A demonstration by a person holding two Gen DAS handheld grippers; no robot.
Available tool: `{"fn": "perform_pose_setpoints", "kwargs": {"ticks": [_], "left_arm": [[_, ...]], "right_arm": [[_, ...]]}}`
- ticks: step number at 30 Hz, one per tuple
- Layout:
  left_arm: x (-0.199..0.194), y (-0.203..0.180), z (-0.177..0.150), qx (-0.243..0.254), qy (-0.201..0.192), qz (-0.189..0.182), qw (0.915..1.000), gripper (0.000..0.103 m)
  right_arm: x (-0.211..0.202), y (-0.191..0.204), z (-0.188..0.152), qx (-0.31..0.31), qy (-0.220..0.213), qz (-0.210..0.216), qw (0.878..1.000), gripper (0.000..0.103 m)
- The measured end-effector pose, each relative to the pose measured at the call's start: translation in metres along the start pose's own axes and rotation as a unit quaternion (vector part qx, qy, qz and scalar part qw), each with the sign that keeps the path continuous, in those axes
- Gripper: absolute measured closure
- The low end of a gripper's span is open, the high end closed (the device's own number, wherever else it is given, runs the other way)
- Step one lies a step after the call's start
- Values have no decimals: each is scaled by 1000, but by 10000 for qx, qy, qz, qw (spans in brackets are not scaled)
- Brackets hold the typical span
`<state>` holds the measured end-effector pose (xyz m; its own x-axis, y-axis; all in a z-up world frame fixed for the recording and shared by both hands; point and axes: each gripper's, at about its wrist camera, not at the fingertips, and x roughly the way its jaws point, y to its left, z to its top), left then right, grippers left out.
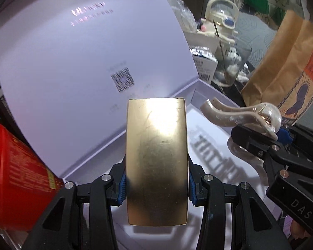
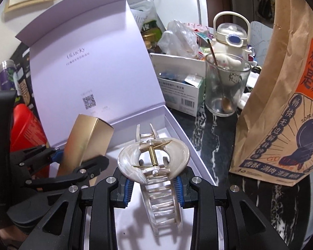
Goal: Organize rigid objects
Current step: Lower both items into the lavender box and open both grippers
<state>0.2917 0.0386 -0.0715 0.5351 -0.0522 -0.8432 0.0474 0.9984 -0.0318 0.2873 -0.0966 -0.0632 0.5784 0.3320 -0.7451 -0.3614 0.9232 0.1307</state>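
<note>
I have the left gripper (image 1: pixel 156 184) closed on a gold box (image 1: pixel 156 162), its blue-padded fingers (image 1: pixel 123 189) pressed against the box's two long sides. The box points away from me, over the white floor of an open lilac gift box (image 1: pixel 217 95). From the right wrist view the gold box (image 2: pixel 87 143) sits tilted, held up above the gift box's left side, and the left gripper (image 2: pixel 73 160) reaches in from the left.

My right gripper (image 2: pixel 154 189) is clamped on a pearly hair claw (image 2: pixel 154 166); the fingers (image 2: pixel 129 189) squeeze its handle end, so its toothed jaws stand spread. The gold spring faces me, and the claw hangs above the gift box's floor (image 2: pixel 198 166), casting a shadow there. From the left wrist view the same hair claw (image 1: pixel 240 114) shows to the right of the gold box, well apart from it, in the right gripper (image 1: pixel 260 137).

The gift box's lid (image 2: pixel 89 66) stands upright behind both items, with a printed code square on its inner face. On the dark marbled surface (image 2: pixel 215 133) to the right stand a glass (image 2: pixel 225 87) with a spoon in it and a brown paper bag (image 2: pixel 281 104). A red container (image 1: pixel 16 179) sits just left of the gift box.
</note>
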Motion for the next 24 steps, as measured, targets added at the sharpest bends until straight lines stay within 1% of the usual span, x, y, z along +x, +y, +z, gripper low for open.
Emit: {"fn": "perform_pose_setpoints", "kwargs": {"ticks": [7,11,12,13,15,17,18,20,22,24], "left_arm": [[19,-4,-1,-7,215,87,9997,59],[21,-5,-1,-7,270,148,9995,58],[21,-5,-1,2,280,161,9995,58],[22,-6,0,18,296,176,9994,58],[22,-5,0,9,334,193,9993,57],[24,-8,2,-21,337,225,9992,57],[24,-8,2,-23,330,257,9991,57],[20,-8,2,-3,280,300,9992,57],[15,-9,2,29,215,325,9992,57],[10,-10,1,70,143,346,9993,57]], "right_arm": [[12,3,-5,-51,137,-119,9998,71],[17,1,-6,-30,211,-185,9996,70],[18,-1,-6,3,221,-205,9995,68],[19,-2,-5,29,230,-220,9995,62],[18,-4,-5,96,254,-202,9994,54],[16,-6,-5,139,218,-172,9995,51],[13,-6,-5,131,186,-218,9995,47],[7,-5,-5,87,106,-280,9995,44],[4,-5,-5,63,89,-303,9995,38],[0,-5,-4,55,48,-369,9993,35]]}}
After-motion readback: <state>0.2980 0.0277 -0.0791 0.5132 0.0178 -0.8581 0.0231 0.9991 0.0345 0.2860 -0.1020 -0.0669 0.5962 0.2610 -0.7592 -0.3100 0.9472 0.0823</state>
